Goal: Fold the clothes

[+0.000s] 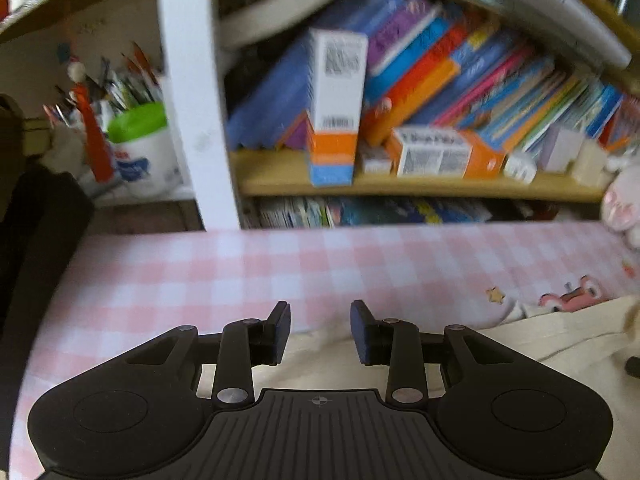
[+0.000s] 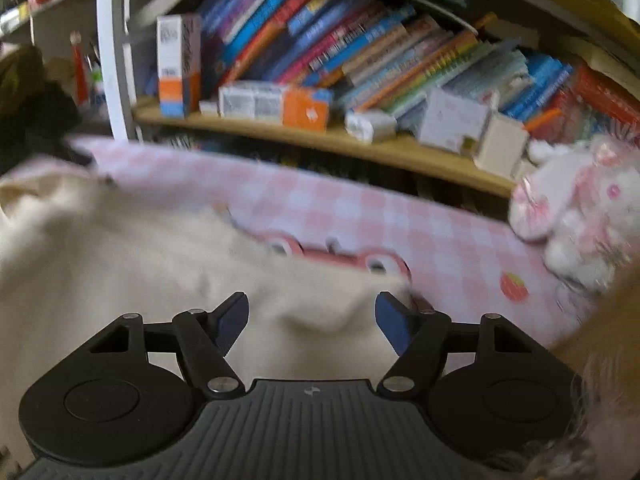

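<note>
While both tools, left tool (image 1: 320,330) and right tool (image 2: 311,320), stand wide and empty, I see the cream garment (image 2: 132,264) rumpled beneath them on the counter (image 1: 208,276), so I judge a hem grasp pending.

Motion blur smears the book spines (image 2: 360,48) at my twelve o'clock; I can't read titles. The cream garment (image 2: 120,264) runs off the left edge, and my right claw (image 2: 312,322) hides its near part.
</note>
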